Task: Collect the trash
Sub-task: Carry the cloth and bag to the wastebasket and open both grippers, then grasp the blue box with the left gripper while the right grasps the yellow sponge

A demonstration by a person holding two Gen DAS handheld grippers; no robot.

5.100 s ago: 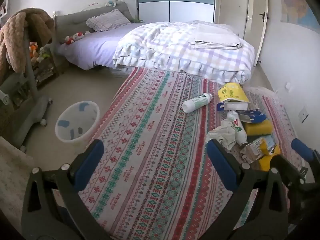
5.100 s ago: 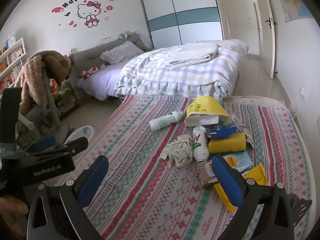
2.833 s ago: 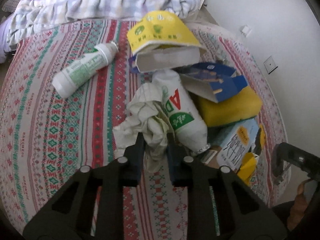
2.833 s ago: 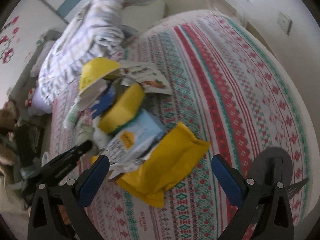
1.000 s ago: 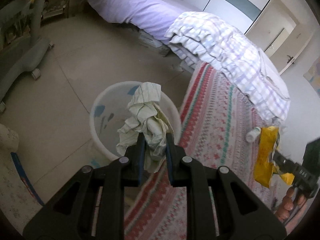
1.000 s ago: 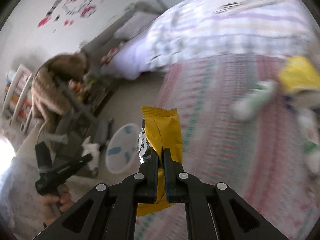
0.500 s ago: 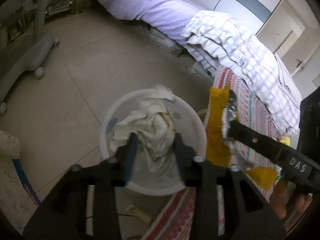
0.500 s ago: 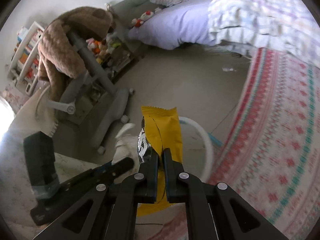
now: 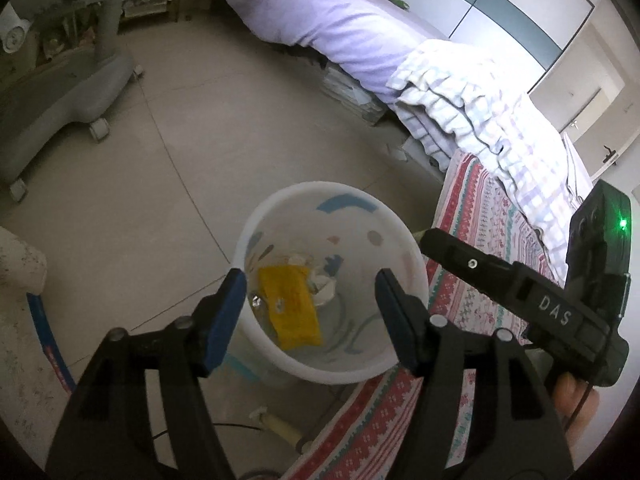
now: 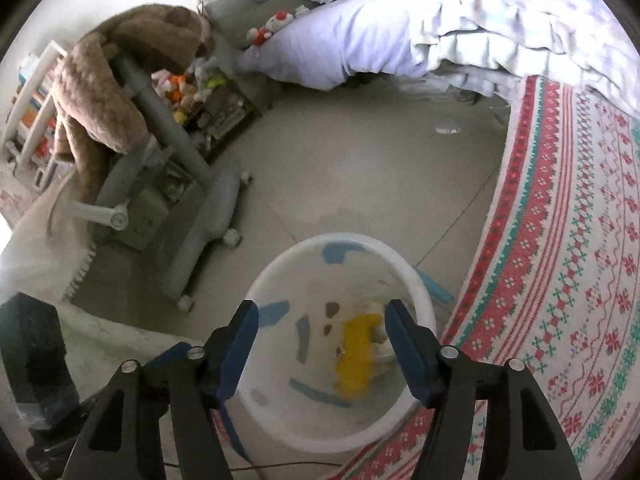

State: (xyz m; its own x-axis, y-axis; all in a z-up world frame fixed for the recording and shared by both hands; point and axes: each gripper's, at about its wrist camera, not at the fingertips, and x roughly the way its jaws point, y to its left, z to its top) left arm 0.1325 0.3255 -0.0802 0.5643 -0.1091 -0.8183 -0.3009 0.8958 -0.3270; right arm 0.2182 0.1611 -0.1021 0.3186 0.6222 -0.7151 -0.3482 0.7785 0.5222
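A white plastic bin (image 9: 280,208) with blue marks stands on the tiled floor beside the rug; in the right wrist view the bin (image 10: 340,240) lies just below me. At its bottom lies the yellow wrapper (image 9: 292,308), with a bit of the white cloth (image 9: 322,284) showing beside it. The wrapper (image 10: 354,356) shows again in the right wrist view. My left gripper (image 9: 306,304) hovers over the bin, its jaws opening with nothing between them. My right gripper (image 10: 320,344) also hangs above the bin, jaws opening and empty; its black body reaches in from the right in the left wrist view.
A patterned red and green rug (image 10: 560,260) runs along the bin's right side. A bed with lilac sheet and checked quilt (image 9: 460,92) stands beyond. A grey wheeled stand (image 10: 208,216) draped with a brown blanket (image 10: 108,88) is left of the bin. A hand (image 9: 576,396) holds the right gripper.
Both grippers have let go: the white cloth and then the yellow wrapper dropped into the bin. The right gripper swung over from the rug to above the bin, and both sets of jaws spread apart.
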